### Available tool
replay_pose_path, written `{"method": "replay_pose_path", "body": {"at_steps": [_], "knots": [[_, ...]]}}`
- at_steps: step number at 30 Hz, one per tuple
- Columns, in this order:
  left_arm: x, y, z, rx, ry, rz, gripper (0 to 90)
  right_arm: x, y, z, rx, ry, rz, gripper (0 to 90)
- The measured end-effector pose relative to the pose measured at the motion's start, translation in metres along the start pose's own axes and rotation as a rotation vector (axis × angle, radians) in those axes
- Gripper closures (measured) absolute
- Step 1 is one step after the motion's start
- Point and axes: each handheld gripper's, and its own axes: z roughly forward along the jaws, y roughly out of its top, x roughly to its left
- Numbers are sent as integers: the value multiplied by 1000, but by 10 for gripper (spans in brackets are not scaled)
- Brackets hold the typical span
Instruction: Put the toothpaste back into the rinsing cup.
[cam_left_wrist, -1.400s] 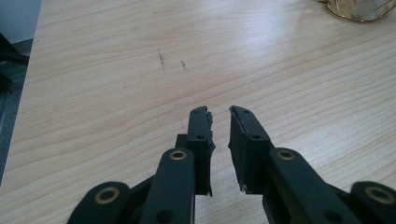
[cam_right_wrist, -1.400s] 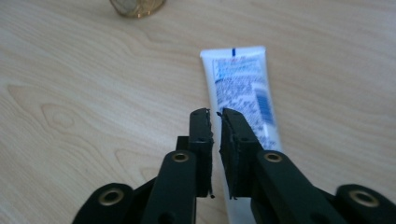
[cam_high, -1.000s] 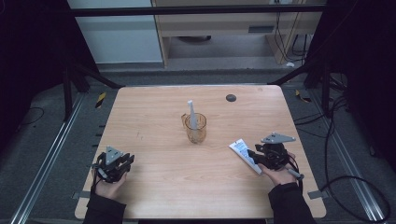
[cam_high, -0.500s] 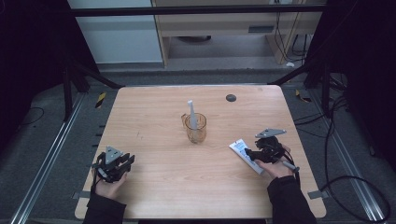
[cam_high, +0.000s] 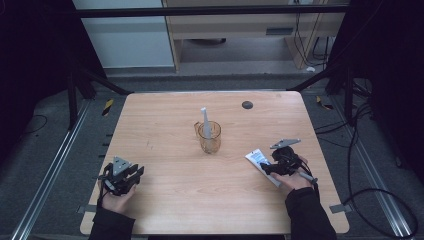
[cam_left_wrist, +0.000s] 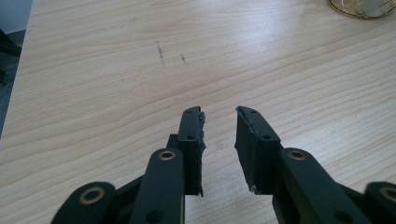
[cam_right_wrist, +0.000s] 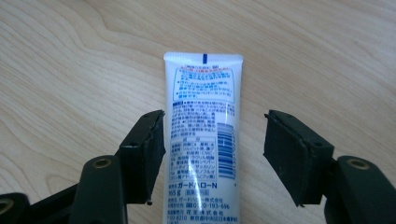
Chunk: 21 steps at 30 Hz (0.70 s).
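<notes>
A white toothpaste tube (cam_right_wrist: 203, 116) with blue print lies flat on the wooden table (cam_high: 165, 125), at the right in the high view (cam_high: 256, 160). My right gripper (cam_right_wrist: 215, 114) straddles it (cam_high: 265, 167). Its jaws have just been opening and stand apart, with the tube between them but not pressed. My left gripper (cam_left_wrist: 219, 112) rests low over bare wood at the front left (cam_high: 136, 173). Its jaws have also just been opening a little, with nothing between them. A clear amber cup (cam_high: 210, 140) holding a white toothbrush (cam_high: 205, 120) stands mid-table.
A small dark round spot (cam_high: 247, 104) sits near the table's far edge. The cup's base (cam_left_wrist: 362, 7) shows at the top right of the left gripper view. Black frame posts and cables surround the table.
The right hand has sunk slightly toward the table and its jaws have spread away from the tube. The left hand has stayed in place.
</notes>
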Motion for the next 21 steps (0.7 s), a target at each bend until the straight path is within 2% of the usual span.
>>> {"method": "replay_pose_path", "body": {"at_steps": [2, 13, 21], "knots": [[0, 0, 0, 1, -1, -1, 704, 2, -2, 0, 26, 10, -1, 378], [0, 0, 1, 7, -2, -2, 703, 1, -4, 0, 60, 21, -5, 367], [-1, 1, 3, 13, -3, 0, 702, -1, -3, 10, 111, 29, -5, 366]]}}
